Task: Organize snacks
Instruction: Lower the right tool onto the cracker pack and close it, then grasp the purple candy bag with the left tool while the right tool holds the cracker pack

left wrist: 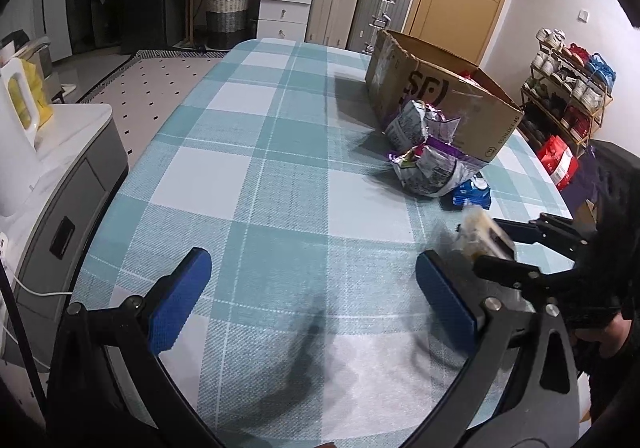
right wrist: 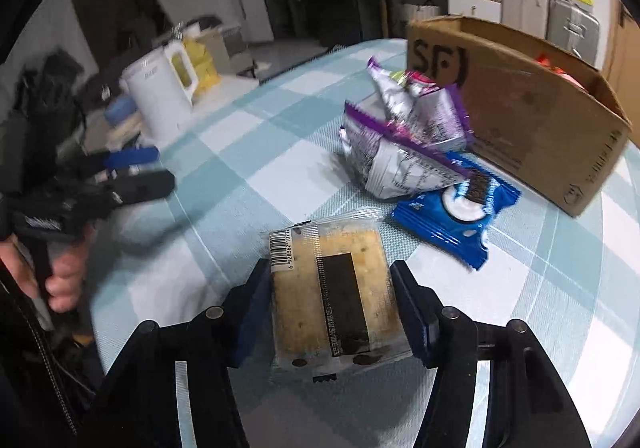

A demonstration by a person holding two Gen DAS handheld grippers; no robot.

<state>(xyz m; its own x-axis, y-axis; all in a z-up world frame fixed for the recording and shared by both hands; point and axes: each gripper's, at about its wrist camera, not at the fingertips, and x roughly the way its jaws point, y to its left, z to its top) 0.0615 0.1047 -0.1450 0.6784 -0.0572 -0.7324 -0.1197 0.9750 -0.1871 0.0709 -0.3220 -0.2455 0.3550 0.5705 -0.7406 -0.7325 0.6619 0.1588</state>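
My right gripper (right wrist: 331,272) is shut on a clear packet of yellow crackers (right wrist: 332,300), with one blue pad pressed on each side of it. The left wrist view shows that same packet (left wrist: 478,234), blurred, in the right gripper (left wrist: 490,244) just above the checked tablecloth (left wrist: 260,168). Two crumpled purple and silver snack bags (right wrist: 400,144) and a blue cookie packet (right wrist: 452,216) lie beside the open cardboard box (right wrist: 532,108). Something red shows inside the box. My left gripper (left wrist: 312,268) is open over bare cloth, with nothing between its fingers.
A white kettle (right wrist: 160,100) stands on a grey cabinet left of the table. Behind the table are suitcases (left wrist: 360,8), white drawers and a wooden door. A shoe rack (left wrist: 568,100) is at the right. A hand (right wrist: 64,280) holds the left gripper.
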